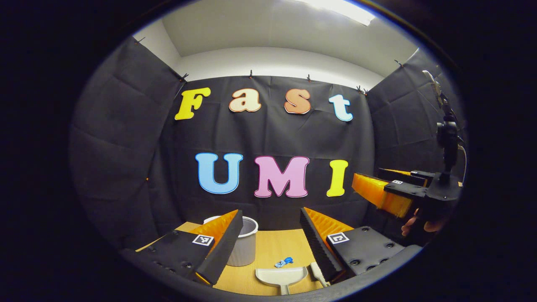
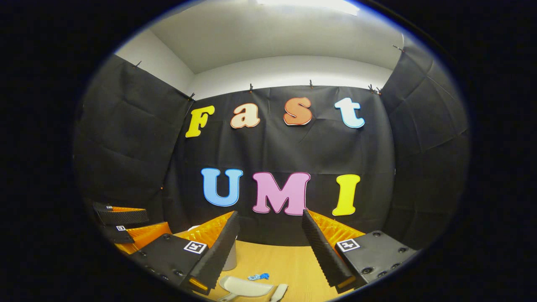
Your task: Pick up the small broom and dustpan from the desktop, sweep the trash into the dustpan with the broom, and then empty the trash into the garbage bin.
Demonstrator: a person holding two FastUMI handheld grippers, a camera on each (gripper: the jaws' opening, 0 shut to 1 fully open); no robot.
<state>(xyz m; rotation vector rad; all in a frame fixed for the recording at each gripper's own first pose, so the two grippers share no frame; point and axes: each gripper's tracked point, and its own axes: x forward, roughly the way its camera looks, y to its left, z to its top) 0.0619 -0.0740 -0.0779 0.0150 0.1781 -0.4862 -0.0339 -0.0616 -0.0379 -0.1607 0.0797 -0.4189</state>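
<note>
So you've got both grippers raised well above the desk [image 1: 272,247], neither holding anything, which reads as a start pose before the first pick. Your left gripper [image 1: 270,239] has its fingers spread wide apart, with the bin, trash and dustpan framed in the gap. Your right gripper [image 2: 268,245] is spread the same way; nothing sits between its fingers either.

Largest first: the garbage bin [image 1: 245,247] stands upright at the back left of the desk, partly behind your left gripper's finger. The dustpan [image 1: 281,277] lies flat near the front edge, handle toward you, mouth toward the trash [image 1: 284,262], a small blue scrap just beyond it. That layout looks set for a short sweep into the pan. The broom [image 1: 317,272] lies just right of the dustpan.

Hard to read: the broom is mostly hidden behind a finger, so I can't tell which way its bristles point. In the right gripper view the bin is nearly covered and the dustpan is cut off at the bottom.
</note>
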